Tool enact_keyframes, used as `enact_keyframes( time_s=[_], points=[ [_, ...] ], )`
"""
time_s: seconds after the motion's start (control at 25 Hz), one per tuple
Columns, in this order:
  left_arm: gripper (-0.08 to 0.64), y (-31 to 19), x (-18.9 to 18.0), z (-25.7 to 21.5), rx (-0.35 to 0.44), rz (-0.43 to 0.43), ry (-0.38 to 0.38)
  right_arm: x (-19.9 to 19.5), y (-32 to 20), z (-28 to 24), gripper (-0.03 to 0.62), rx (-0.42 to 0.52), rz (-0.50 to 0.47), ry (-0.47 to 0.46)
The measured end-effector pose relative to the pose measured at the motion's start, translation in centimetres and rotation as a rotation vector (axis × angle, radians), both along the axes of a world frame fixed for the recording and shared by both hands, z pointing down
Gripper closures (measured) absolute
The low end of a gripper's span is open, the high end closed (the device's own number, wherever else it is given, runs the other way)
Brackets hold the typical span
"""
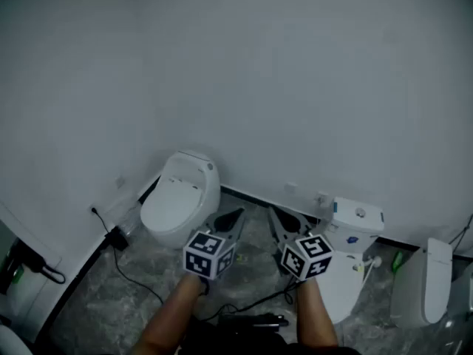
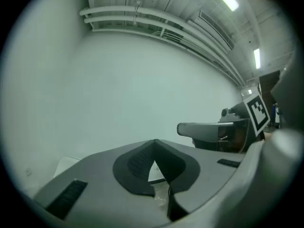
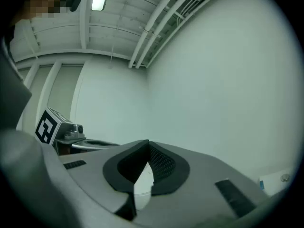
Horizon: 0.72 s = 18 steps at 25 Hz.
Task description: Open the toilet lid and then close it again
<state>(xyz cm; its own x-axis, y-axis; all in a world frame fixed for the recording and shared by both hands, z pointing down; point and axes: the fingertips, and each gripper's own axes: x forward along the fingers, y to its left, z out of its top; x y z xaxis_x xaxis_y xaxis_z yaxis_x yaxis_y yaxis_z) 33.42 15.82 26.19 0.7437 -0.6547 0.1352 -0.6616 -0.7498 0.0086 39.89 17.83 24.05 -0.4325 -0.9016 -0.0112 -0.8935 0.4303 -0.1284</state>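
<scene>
Two grippers here, left gripper (image 1: 235, 216) and right gripper (image 1: 275, 214), both pinched fully shut on nothing and hovering level, well apart from the toilet lid (image 1: 171, 200). That lid is lying closed on the rounded toilet (image 1: 194, 167) at the far left by the wall (image 1: 222, 65). What's worrying me: shut jaws are probably going to skid off that smooth lid edge, and if it's getting let go early it's slamming down. The black cable (image 1: 140, 278) trailing near it could trip someone too

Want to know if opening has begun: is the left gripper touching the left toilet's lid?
Apart. Head view shows floor between the shut left gripper and the left toilet's lid.
</scene>
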Motion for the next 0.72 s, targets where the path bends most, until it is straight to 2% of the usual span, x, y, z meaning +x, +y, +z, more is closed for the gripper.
enact_keyframes(
  time_s=[0.36,0.72],
  points=[
    [0.554,0.0,0.1,0.3,-0.005,0.002,-0.005,0.4,-0.1,0.2,0.583,-0.003,0.018,-0.023],
    [0.554,-0.1,-1.1,1.0,-0.020,-0.018,-0.008,-0.9,-0.3,0.6,0.583,-0.011,-0.014,-0.011]
  ],
)
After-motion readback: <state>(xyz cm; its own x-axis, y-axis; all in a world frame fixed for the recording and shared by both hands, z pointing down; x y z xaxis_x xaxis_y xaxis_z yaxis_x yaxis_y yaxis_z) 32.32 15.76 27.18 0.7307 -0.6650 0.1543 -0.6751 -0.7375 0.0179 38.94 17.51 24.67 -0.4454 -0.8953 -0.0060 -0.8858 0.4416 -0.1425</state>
